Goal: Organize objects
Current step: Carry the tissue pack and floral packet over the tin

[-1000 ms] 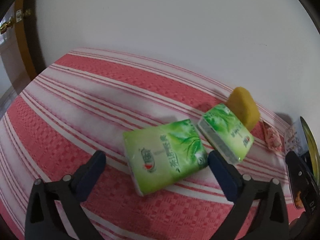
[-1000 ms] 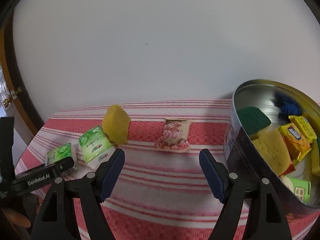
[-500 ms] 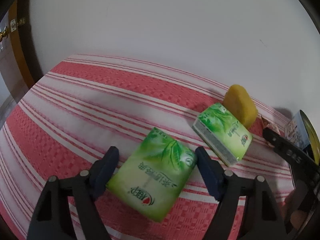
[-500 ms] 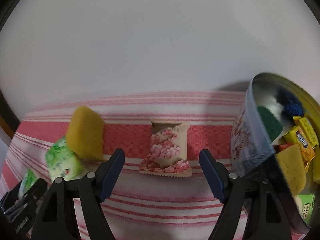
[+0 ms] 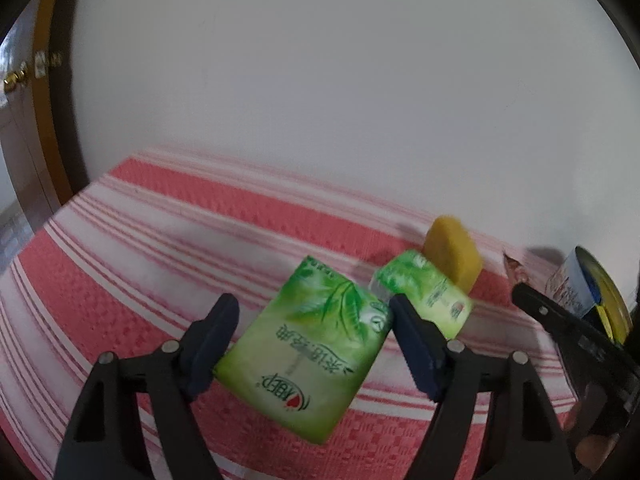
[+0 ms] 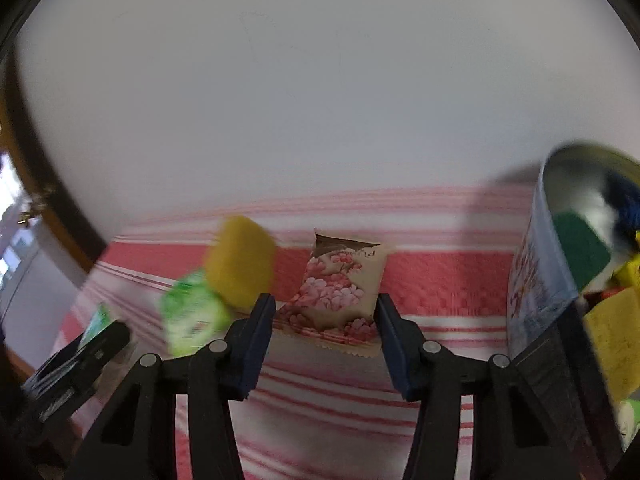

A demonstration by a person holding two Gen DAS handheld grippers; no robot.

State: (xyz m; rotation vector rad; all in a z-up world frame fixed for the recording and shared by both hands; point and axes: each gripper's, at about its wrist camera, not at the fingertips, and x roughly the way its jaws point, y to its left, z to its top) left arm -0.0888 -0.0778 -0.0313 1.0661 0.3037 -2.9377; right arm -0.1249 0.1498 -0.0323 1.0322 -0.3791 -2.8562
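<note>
Our left gripper (image 5: 312, 340) pinches the green tissue pack (image 5: 308, 348); the right gripper (image 6: 325, 320) is closing around the floral sachet (image 6: 340, 296). Next, we carry both to the tin (image 6: 536, 280).

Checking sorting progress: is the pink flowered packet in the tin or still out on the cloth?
Out: the packet lies flat on the striped cloth, left of the tin.

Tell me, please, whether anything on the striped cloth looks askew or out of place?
Yes. The yellow sponge stands tilted on edge, propped against a green tissue pack instead of lying flat. The pink floral sachet lies loose outside the round tin, its upper end raised off the cloth. Nothing looks spilled or damaged.
</note>
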